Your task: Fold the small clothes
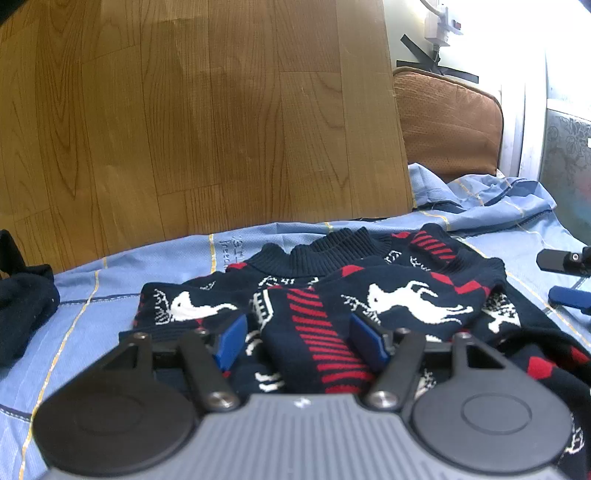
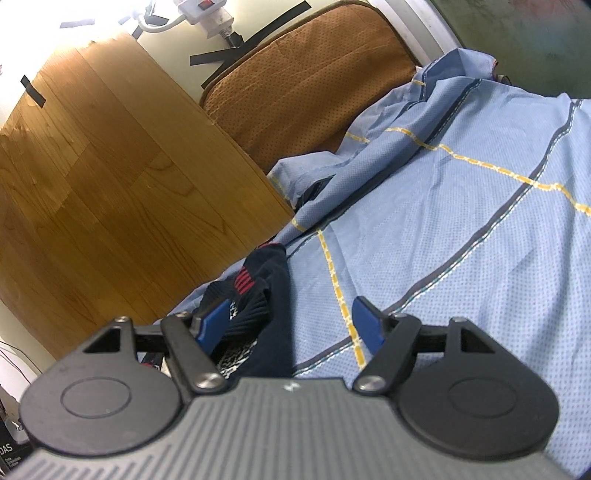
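Left gripper (image 1: 297, 338) sits nearest in the left wrist view, its blue pads (image 1: 232, 341) spread with a folded sleeve of the sweater (image 1: 399, 306) lying between them. Pads stand apart from the knit on both sides, so nothing is pinched; looks like a release after laying the sleeve across the body.

Sweater: small, navy, white animal figures, red stripes. Lies flat on the blue checked sheet (image 1: 122, 273), ribbed collar (image 1: 321, 258) on the far side, toward the wall. Both sleeves appear turned inward over the chest, probably to make a narrow rectangle before the final fold.

Right gripper (image 2: 291, 325), in its own view, is also spread. Its left pad rests over the sweater's edge (image 2: 266, 295), its right pad above bare sheet. No cloth is pressed between them. From the left wrist view its fingers (image 1: 561, 260) show at the sweater's right side, close by, likely waiting to take the hem or shoulder.

Dark garment (image 1: 22, 306) lies bunched at the far left on the sheet, apart from the sweater; cannot tell what it is.

Farther back: wood-grain board (image 1: 184, 110) leaning behind the bed, brown cushion (image 1: 447, 118) beside it, power strip (image 2: 201, 9) taped on the wall.
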Demonstrator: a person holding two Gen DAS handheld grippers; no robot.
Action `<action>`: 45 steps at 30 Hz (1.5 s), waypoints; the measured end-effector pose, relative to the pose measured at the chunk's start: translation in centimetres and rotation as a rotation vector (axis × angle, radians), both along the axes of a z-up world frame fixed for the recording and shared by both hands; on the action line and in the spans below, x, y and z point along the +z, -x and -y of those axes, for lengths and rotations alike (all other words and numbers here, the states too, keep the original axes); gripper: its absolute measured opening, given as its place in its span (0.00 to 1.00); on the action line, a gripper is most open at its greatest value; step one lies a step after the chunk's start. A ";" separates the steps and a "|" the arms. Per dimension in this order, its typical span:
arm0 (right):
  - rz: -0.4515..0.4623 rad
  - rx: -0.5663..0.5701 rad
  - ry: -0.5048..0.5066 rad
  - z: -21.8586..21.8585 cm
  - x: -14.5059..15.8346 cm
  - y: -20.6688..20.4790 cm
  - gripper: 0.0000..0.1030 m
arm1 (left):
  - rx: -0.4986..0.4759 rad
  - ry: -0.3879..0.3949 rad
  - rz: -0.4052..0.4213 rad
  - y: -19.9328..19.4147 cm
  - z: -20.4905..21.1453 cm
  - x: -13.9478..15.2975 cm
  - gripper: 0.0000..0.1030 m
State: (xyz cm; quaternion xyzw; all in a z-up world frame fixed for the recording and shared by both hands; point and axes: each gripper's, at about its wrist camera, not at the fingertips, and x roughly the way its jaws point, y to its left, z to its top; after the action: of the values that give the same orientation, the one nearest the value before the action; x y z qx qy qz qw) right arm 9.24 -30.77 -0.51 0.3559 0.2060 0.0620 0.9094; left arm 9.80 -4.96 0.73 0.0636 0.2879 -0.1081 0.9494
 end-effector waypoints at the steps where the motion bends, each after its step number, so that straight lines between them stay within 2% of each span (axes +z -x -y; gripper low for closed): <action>1: 0.000 0.000 0.000 0.0 0.0 0.0 0.73 | 0.000 0.001 0.000 0.0 0.0 0.0 0.62; 8: 0.003 0.000 -0.005 0.0 0.0 0.0 0.73 | -0.002 0.006 0.006 0.2 0.1 0.1 0.68; 45: 0.008 -0.003 -0.007 -0.1 -0.1 0.2 0.73 | 0.001 0.010 0.008 0.3 0.2 0.1 0.69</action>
State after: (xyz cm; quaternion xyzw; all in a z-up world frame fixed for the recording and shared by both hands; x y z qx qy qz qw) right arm 9.09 -30.65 -0.61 0.3593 0.2017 0.0630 0.9090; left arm 9.49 -5.13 0.87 0.0591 0.2835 -0.1087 0.9510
